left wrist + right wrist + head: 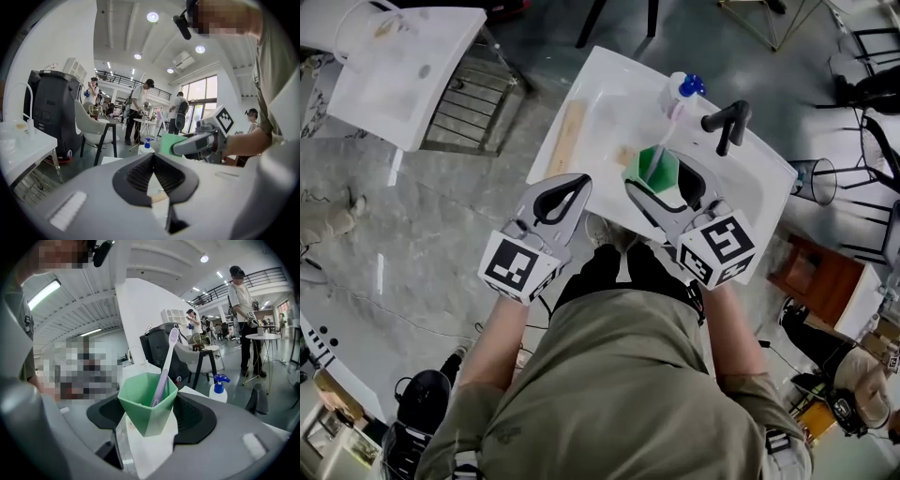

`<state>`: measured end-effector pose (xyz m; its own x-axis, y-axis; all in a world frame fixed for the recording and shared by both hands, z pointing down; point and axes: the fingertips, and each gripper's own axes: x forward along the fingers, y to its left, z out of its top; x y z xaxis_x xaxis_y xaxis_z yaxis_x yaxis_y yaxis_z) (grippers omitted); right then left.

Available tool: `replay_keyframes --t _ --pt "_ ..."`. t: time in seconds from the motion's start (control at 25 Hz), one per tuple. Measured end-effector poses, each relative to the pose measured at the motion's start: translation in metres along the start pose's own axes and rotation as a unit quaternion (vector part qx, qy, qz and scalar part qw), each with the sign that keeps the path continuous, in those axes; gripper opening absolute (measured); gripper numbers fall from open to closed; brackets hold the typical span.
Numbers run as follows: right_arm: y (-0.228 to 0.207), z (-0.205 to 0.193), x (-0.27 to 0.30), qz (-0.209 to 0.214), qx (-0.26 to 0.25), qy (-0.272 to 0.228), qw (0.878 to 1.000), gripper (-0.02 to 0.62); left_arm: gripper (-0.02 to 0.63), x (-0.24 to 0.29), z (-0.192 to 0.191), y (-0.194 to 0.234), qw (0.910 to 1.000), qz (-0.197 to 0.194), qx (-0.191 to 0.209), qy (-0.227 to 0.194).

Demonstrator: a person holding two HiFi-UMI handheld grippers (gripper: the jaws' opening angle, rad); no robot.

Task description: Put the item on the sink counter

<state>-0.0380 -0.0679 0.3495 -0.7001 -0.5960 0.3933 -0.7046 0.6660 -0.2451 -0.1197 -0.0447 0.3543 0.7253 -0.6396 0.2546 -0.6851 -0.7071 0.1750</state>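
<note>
Both right gripper fingers clamp the upright green cup, toothbrush inside, above the basin; we see bare counter at eleven o'clock. Left gripper fingers sit pinched together, empty.

The right gripper holds a green cup over the white sink; left gripper's fingers meet.
</note>
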Motion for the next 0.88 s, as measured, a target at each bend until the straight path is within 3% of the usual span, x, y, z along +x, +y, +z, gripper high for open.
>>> replay_keyframes --t 0.88 --pt "-0.074 -0.014 0.085 -0.035 -0.010 -0.010 0.999 0.313 0.006 0.034 -0.023 0.037 0.9992 0.018 -0.013 0.032"
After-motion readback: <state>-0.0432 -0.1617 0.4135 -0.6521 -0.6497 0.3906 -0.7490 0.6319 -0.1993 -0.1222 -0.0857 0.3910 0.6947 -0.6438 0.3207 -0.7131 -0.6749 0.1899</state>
